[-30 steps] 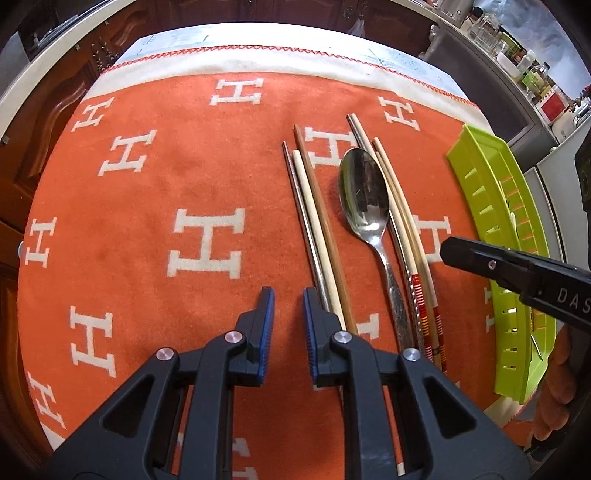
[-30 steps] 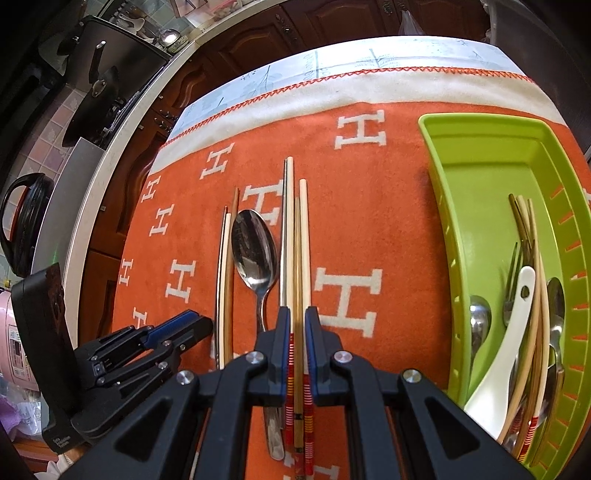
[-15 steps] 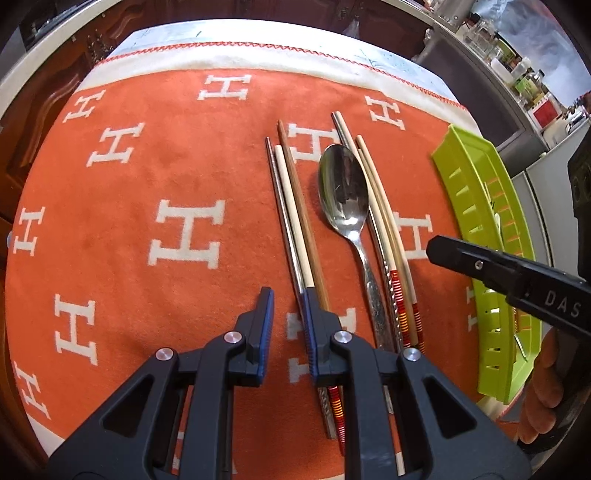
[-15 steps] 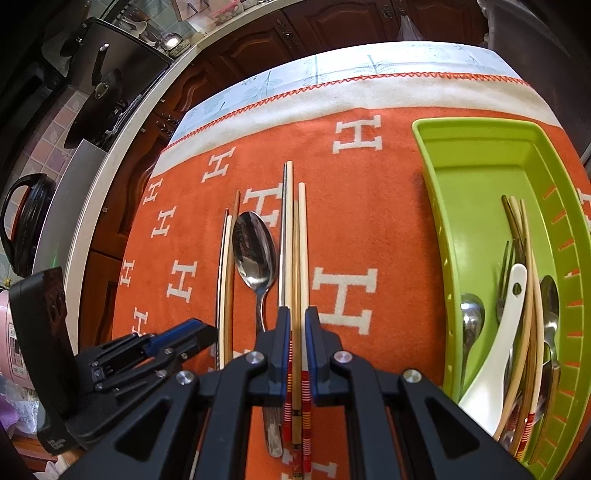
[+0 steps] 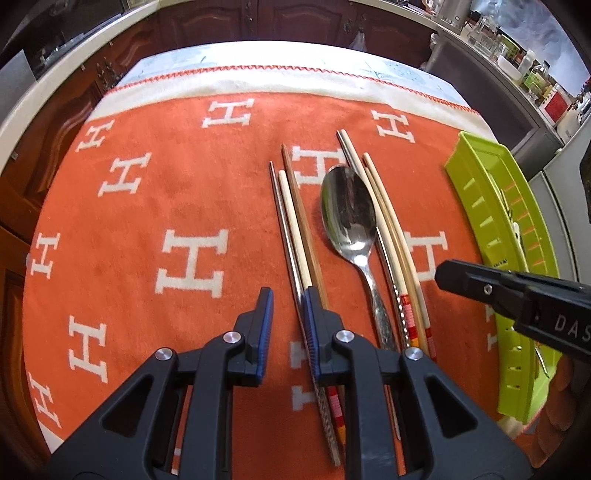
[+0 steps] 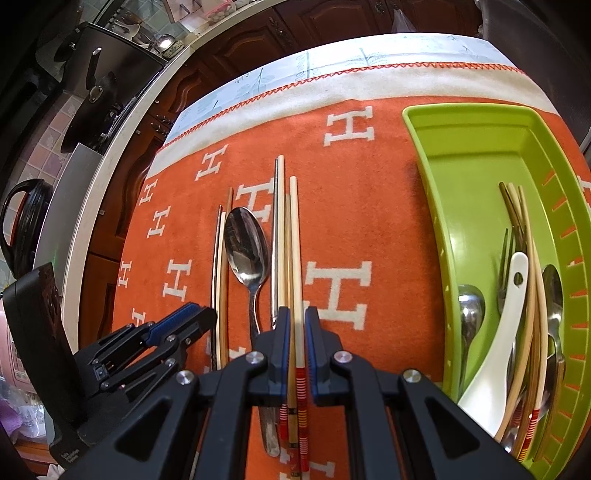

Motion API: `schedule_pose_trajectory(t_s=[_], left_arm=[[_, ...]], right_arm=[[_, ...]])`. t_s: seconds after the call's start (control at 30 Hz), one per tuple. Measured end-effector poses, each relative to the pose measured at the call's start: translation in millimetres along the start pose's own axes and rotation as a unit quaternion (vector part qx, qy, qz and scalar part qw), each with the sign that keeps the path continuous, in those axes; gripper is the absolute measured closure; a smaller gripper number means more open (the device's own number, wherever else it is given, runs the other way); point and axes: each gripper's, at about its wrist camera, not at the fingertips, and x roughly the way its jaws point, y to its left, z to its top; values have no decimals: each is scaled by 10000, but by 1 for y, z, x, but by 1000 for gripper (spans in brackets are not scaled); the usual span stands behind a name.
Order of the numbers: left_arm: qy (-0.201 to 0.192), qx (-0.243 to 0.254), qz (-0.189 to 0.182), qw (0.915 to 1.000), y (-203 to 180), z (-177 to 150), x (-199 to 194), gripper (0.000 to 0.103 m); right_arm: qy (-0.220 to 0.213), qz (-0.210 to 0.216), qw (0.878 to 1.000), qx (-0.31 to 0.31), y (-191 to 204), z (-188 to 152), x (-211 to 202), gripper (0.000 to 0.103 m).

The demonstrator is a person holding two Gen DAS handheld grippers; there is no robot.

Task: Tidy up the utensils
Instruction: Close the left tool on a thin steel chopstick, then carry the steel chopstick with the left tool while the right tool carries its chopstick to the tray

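An orange H-patterned cloth (image 6: 369,206) is spread over a table amid dark kitchen cabinets (image 5: 258,18). Loose chopsticks (image 5: 295,221) and a spoon (image 5: 349,214) are laid beside the green tray (image 6: 472,177). The left gripper (image 5: 287,295), slightly parted and just widened, is empty; the right gripper (image 6: 293,314) is pinched on a chopstick (image 6: 294,258).

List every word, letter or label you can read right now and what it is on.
"H": repeated white letters woven into the orange cloth.
"DAS": white letters, cut off by the frame edge, on the right gripper's body, seen from the left wrist camera.
Labels on the bottles at the back: too small to read.
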Motion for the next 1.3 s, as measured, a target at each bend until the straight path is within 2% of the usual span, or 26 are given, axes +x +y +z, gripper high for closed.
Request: schedule_pose_trajectory(t_s=[0.13, 0.17, 0.2, 0.23, 0.53, 0.6, 0.7, 0.97, 1.3], left_arm=[[-24, 118, 210, 9997, -3, -1, 1, 88], [190, 138, 259, 9994, -3, -3, 6, 88], [48, 162, 304, 9994, -2, -4, 4, 88], [91, 201, 349, 9991, -2, -6, 4, 88], [70, 159, 272, 9995, 1, -8, -4, 89], [24, 122, 258, 9996, 4, -8, -6, 98], [19, 5, 144, 9999, 7, -13, -3, 99], [67, -235, -44, 9997, 23, -15, -5, 99], [57, -320, -96, 9994, 34, -17, -4, 99]], right_arm=[[10, -2, 10000, 23, -1, 0, 1, 95], [9, -6, 10000, 26, -1, -1, 0, 95], [10, -5, 10000, 27, -1, 0, 0, 95], [9, 0, 10000, 30, -2, -1, 0, 95], [94, 53, 9999, 83, -3, -1, 5, 95], [144, 90, 9998, 95, -4, 0, 8, 95], [228, 104, 9996, 114, -5, 0, 13, 95], [283, -174, 9993, -146, 4, -2, 21, 95], [227, -909, 9933, -680, 26, -5, 26, 97]])
